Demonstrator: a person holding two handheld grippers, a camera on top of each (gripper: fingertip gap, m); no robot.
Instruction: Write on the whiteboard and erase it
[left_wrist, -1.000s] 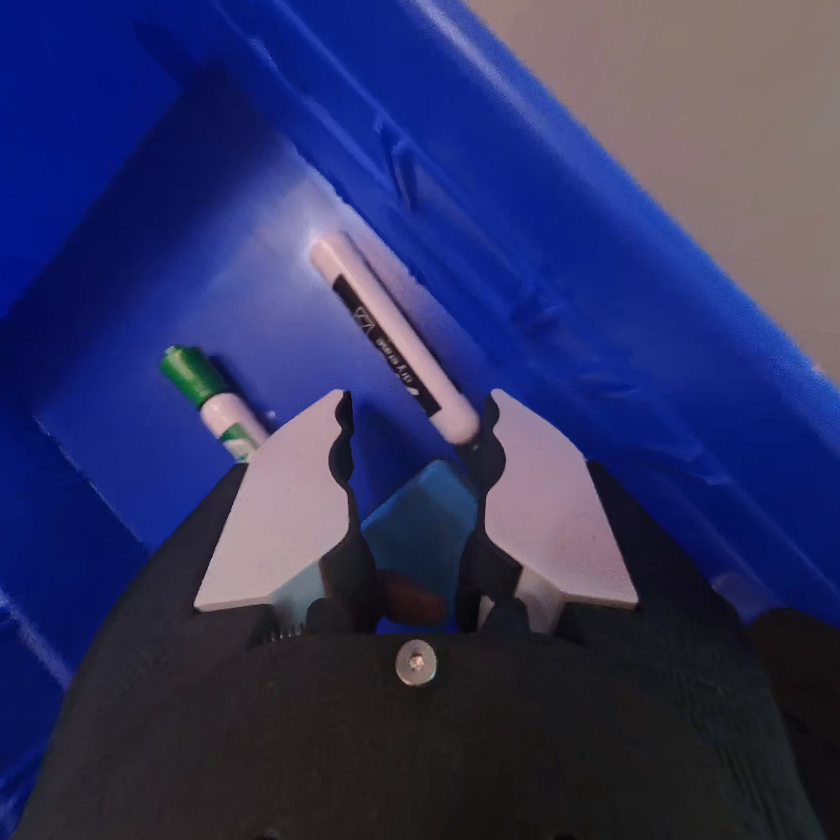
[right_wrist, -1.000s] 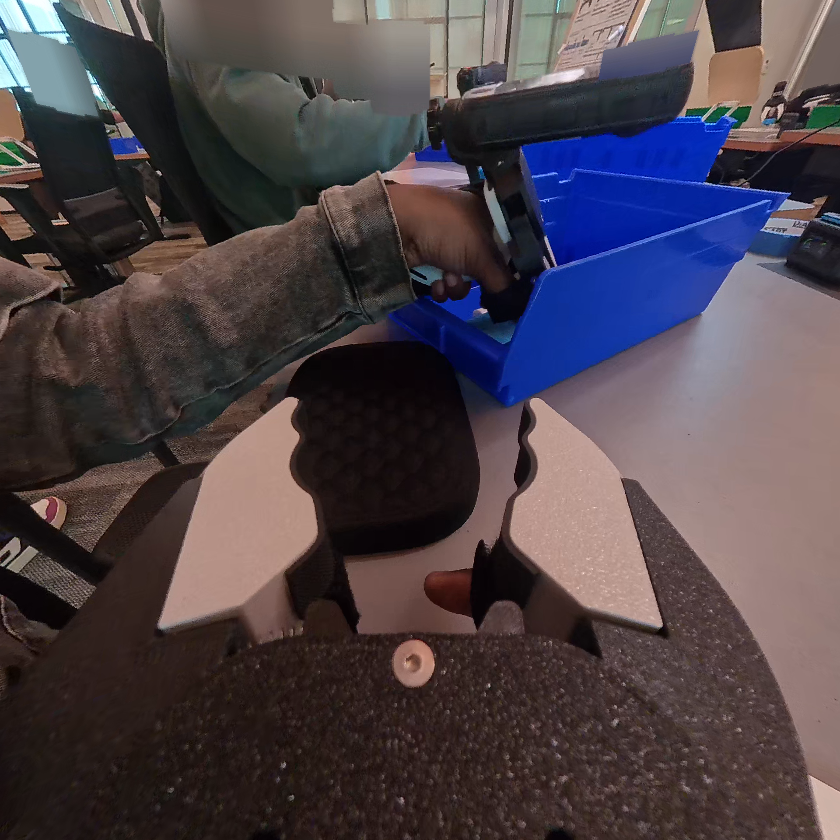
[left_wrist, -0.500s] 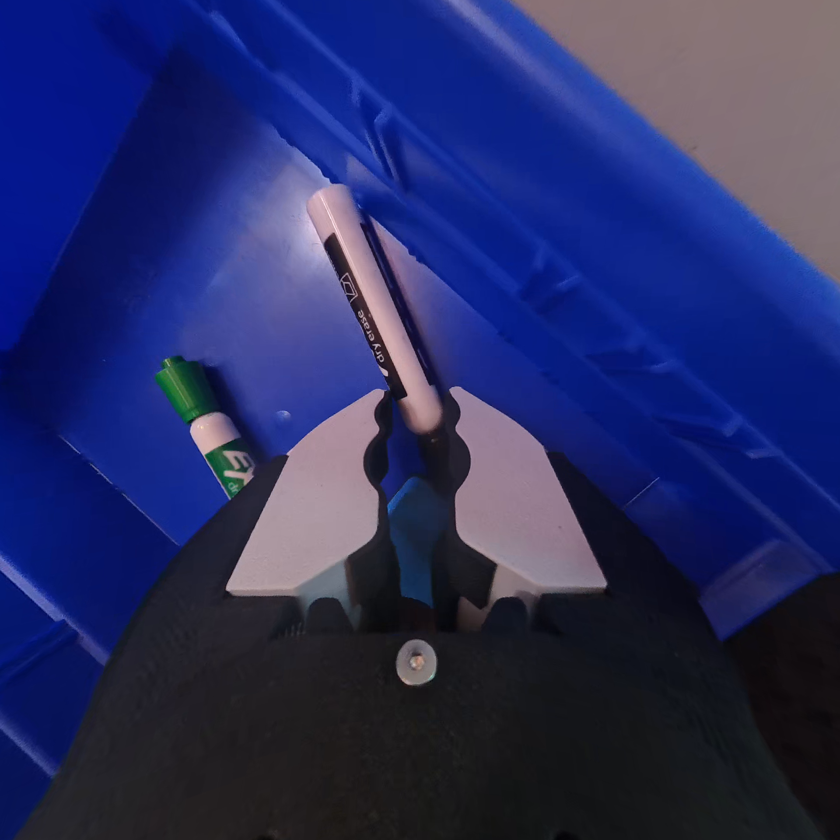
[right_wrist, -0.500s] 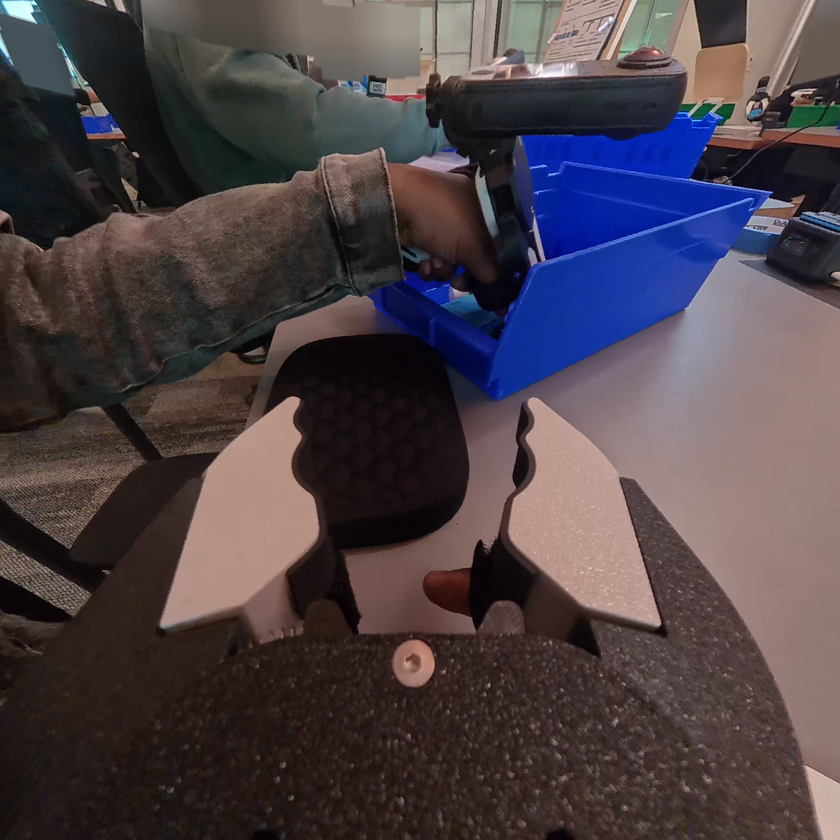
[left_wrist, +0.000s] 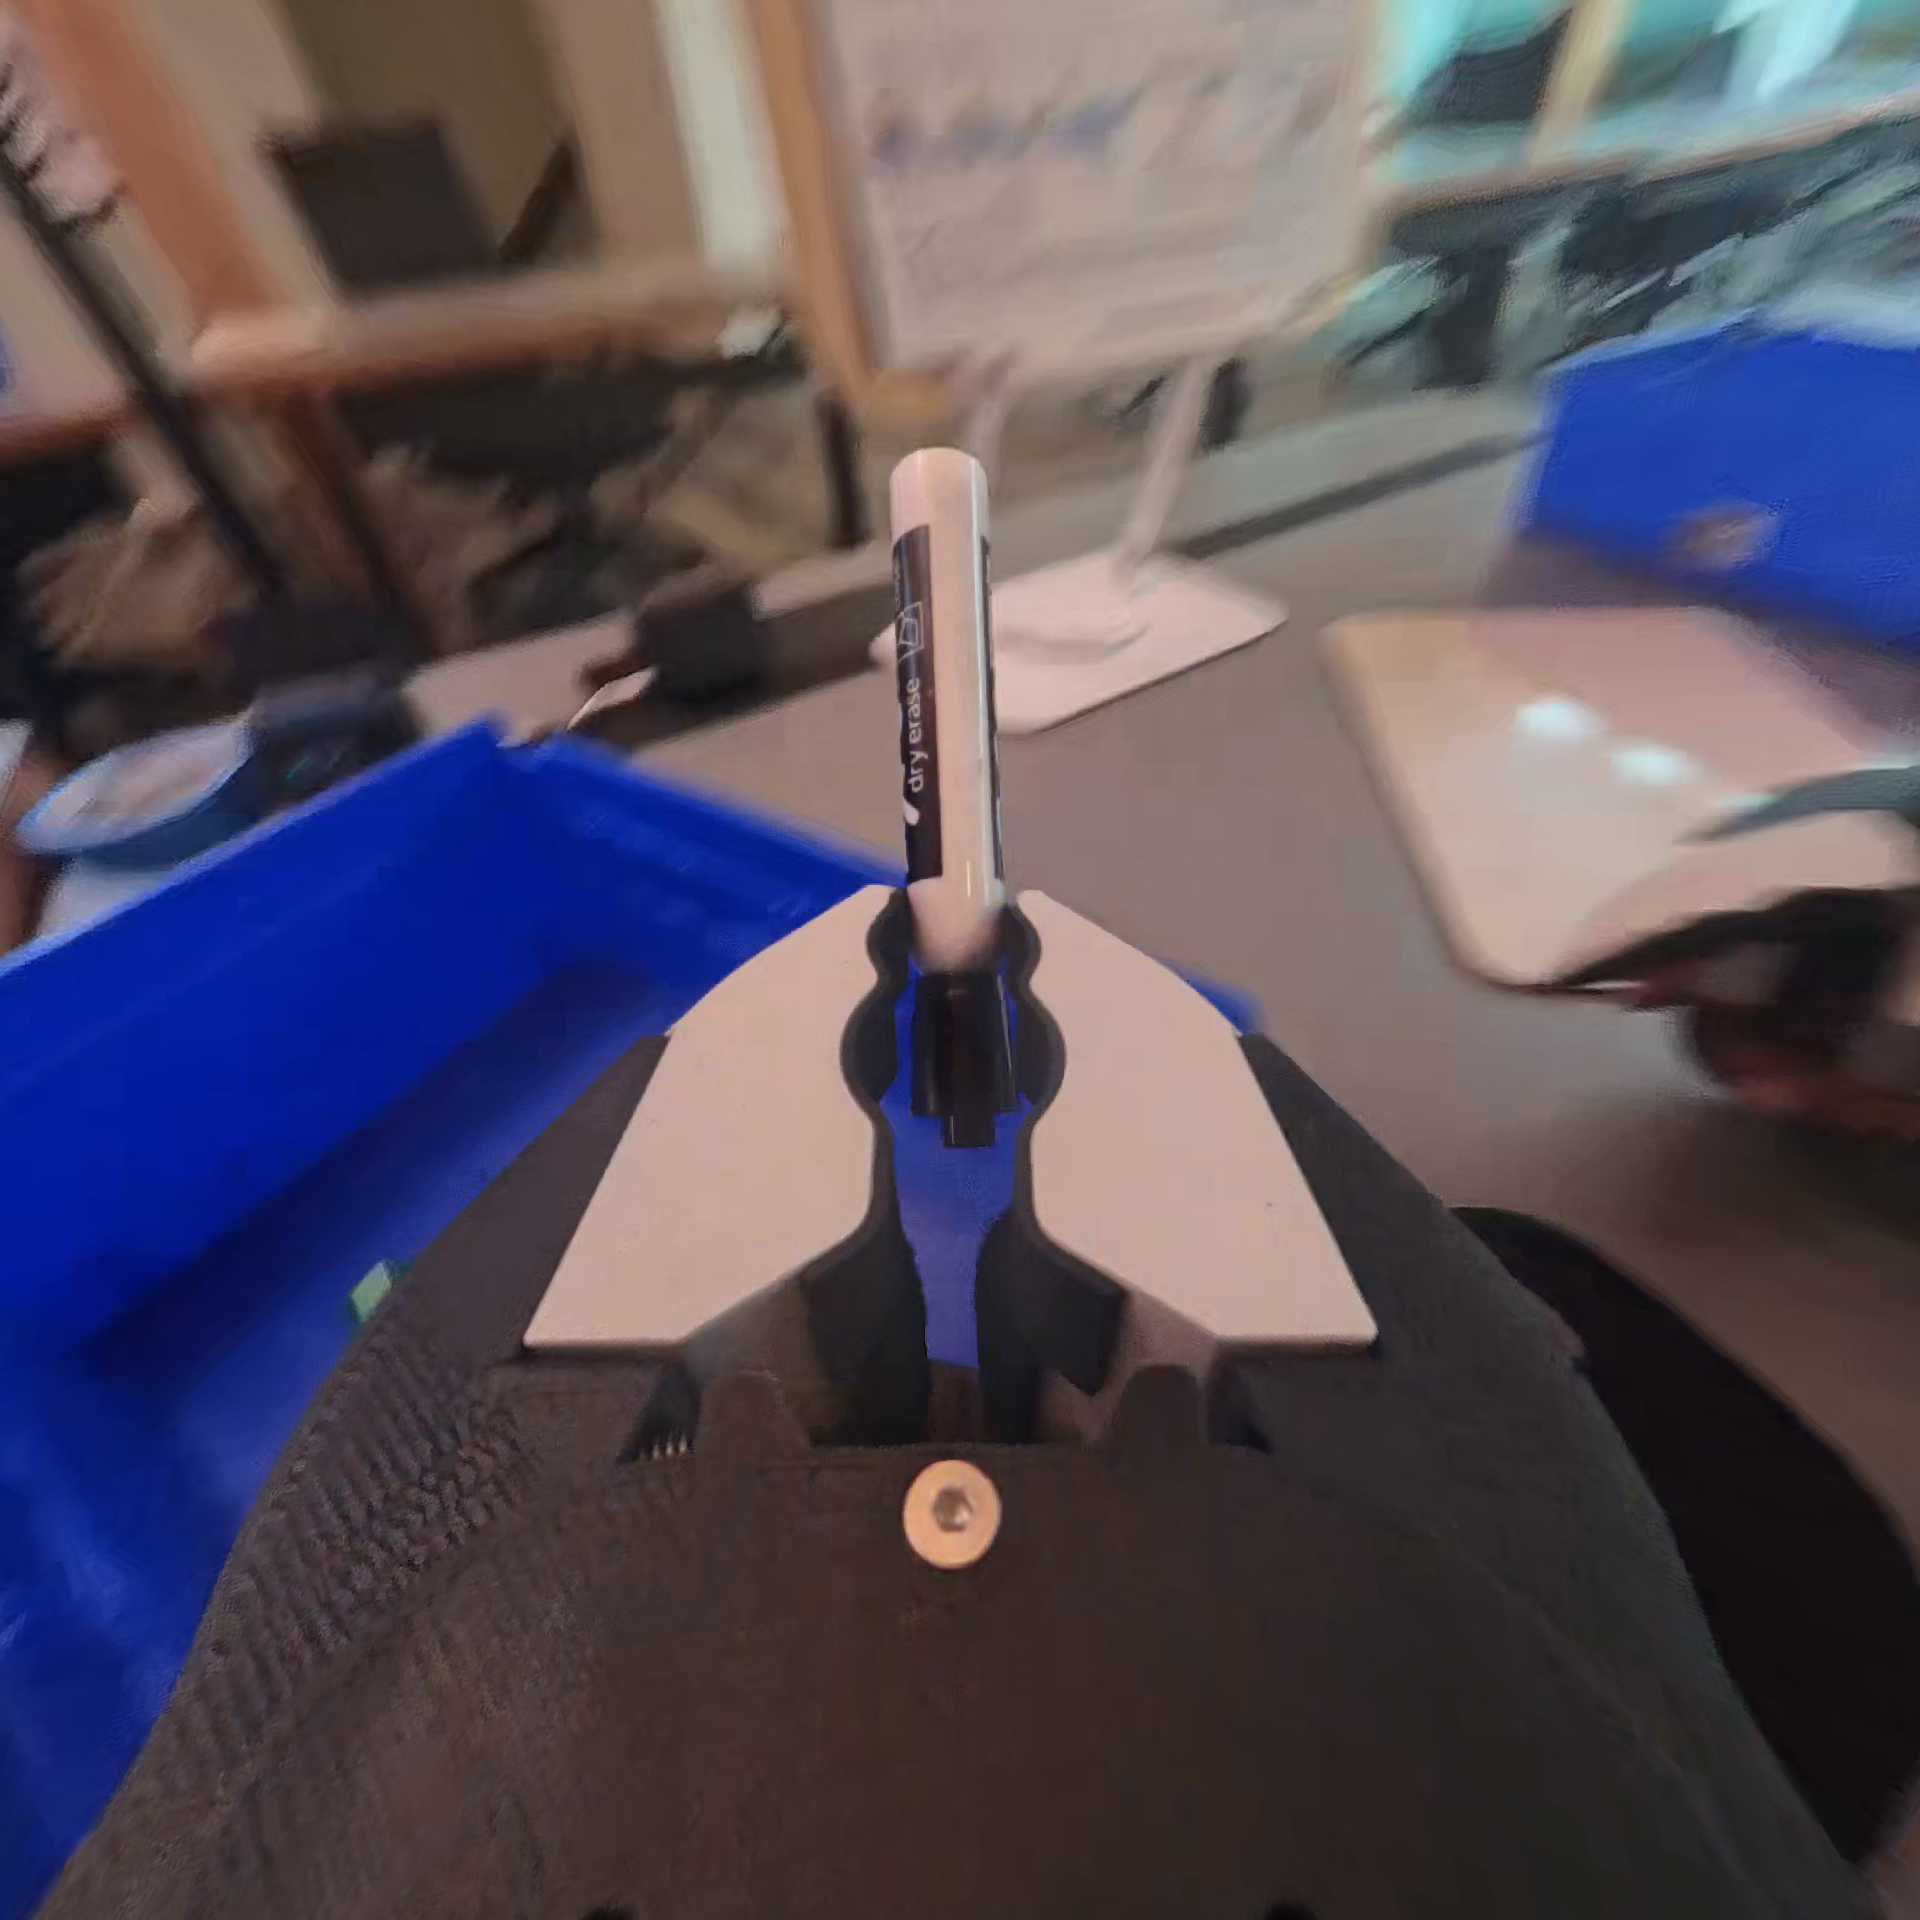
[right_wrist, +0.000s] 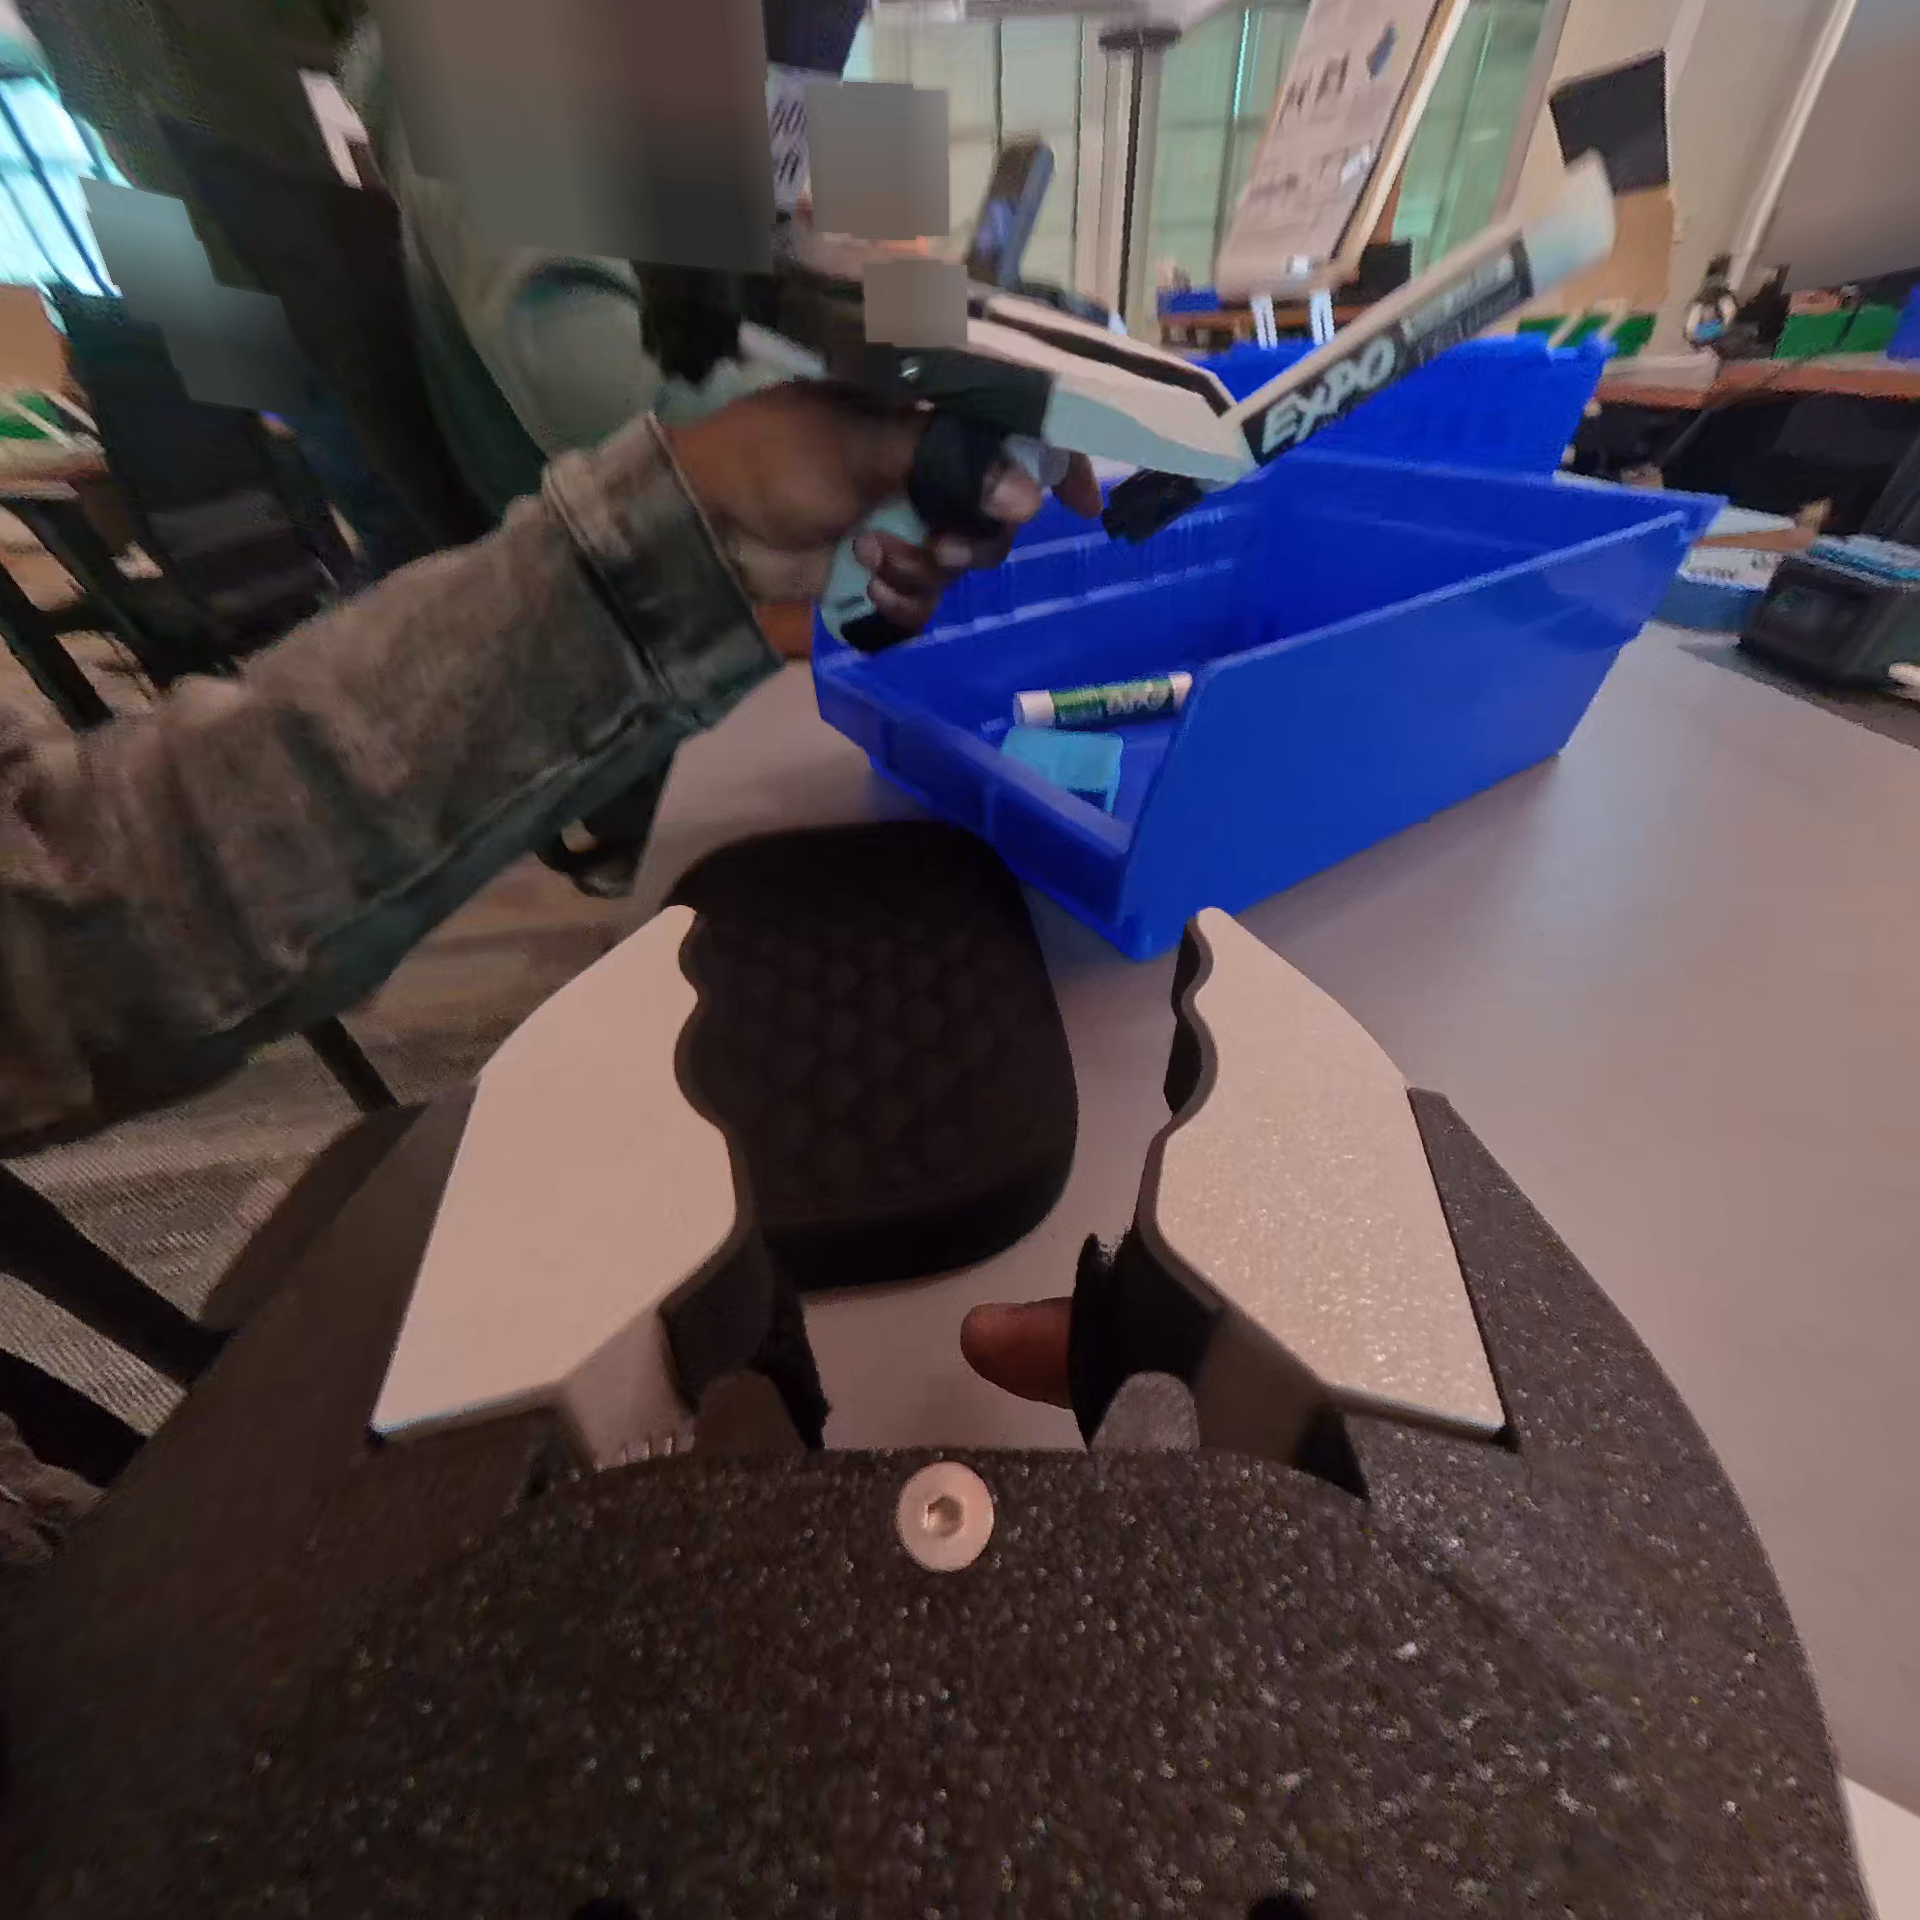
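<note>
Left wrist view looks forward from just above the blue bin (left_wrist: 343, 997), over the grey table (left_wrist: 1226, 831) into the room. Right wrist view sits low at the table (right_wrist: 1558, 1039) edge, facing the bin (right_wrist: 1351, 748) close by. Both share bin and table.

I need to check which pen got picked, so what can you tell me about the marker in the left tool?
The marker is a slim white dry-erase pen with a black printed label along its barrel and a black cap at the near end. It looks like smooth, glossy plastic. The left tool grips it near the cap, both fingers closed against the barrel. It points forward and away, lifted clear above the blue bin. The right wrist view shows it slanting upward. Nothing else touches it.
</note>
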